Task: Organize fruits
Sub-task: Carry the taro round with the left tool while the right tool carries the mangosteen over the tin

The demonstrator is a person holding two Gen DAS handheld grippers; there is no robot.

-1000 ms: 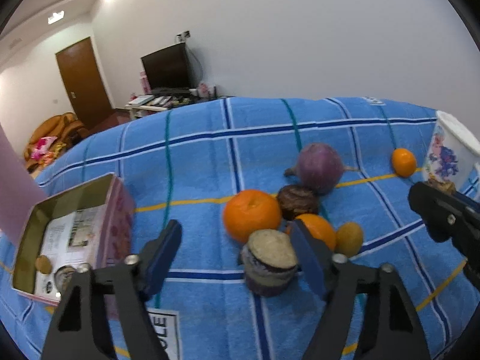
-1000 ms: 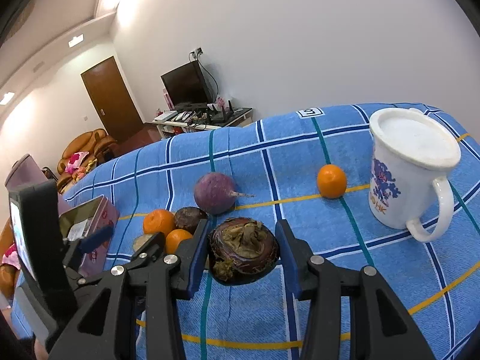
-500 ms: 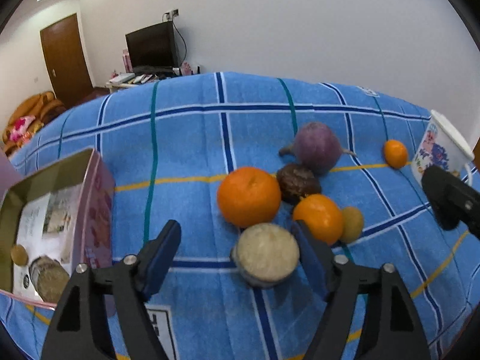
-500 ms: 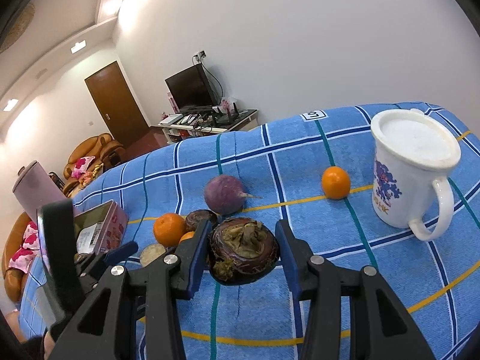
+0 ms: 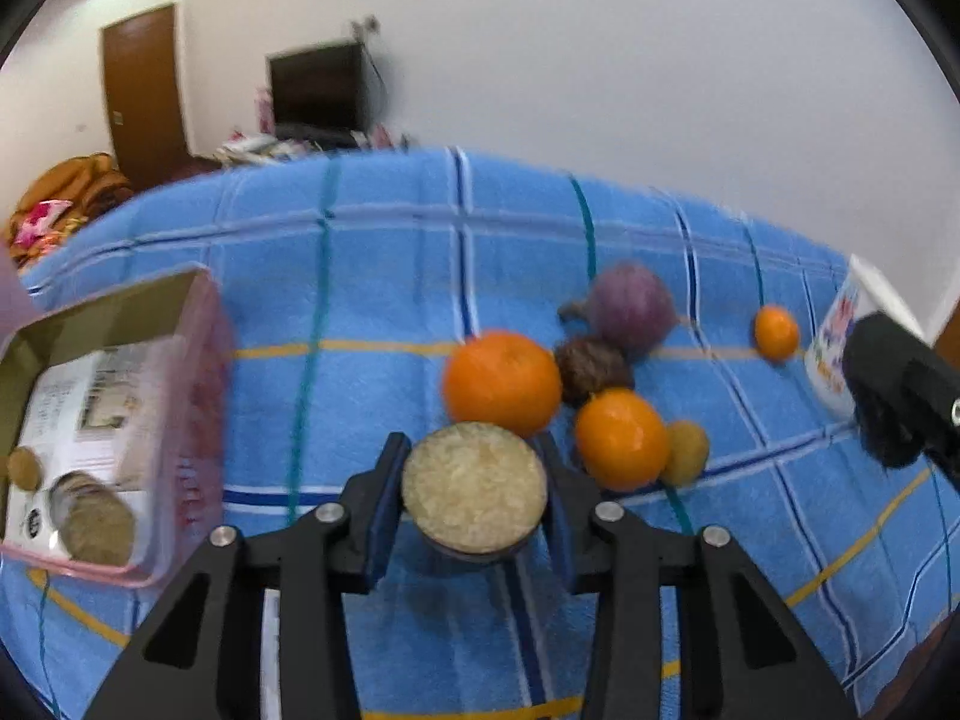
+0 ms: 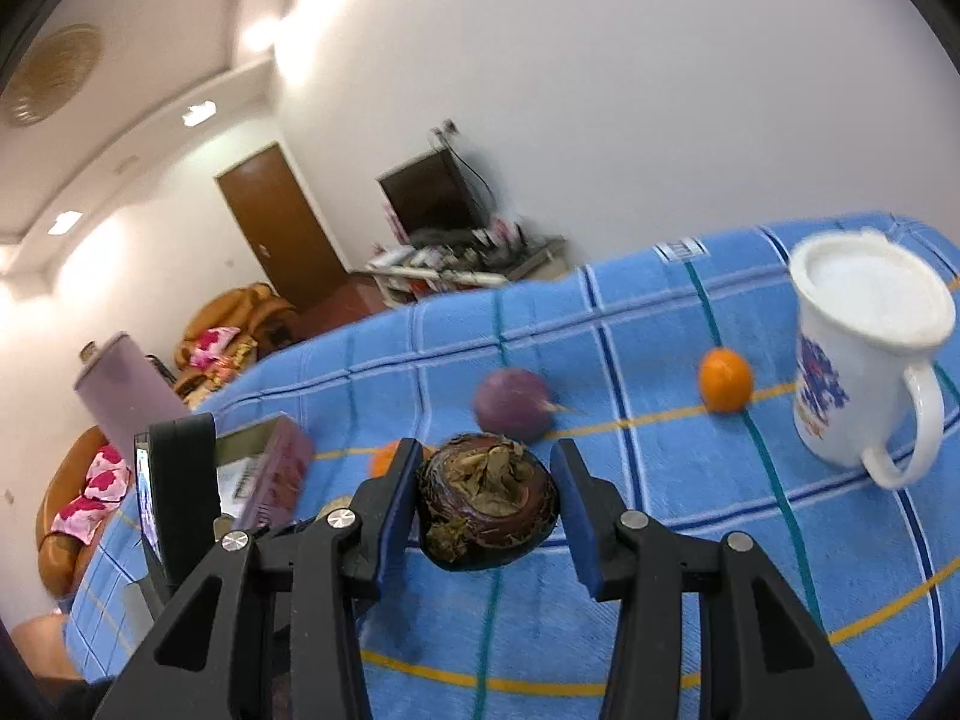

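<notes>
Left tongs (image 5: 474, 495) closing on cut fruit (image 5: 474, 487), pads at both its sides, low over blue cloth (image 5: 372, 312), just near of big orange (image 5: 503, 383). Right tongs (image 6: 485, 495) clenched on dark fruit (image 6: 487, 501), lifted. Box (image 5: 198, 372) left.

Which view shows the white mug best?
The right wrist view: the white mug stands whole, with rim, print and handle visible. The left wrist view catches only a blurred sliver behind the other hand-held gripper.

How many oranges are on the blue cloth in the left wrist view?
3. A large orange just beyond the jaws, a second orange to its right, and a small orange far right near the mug. None looks hidden.
</notes>
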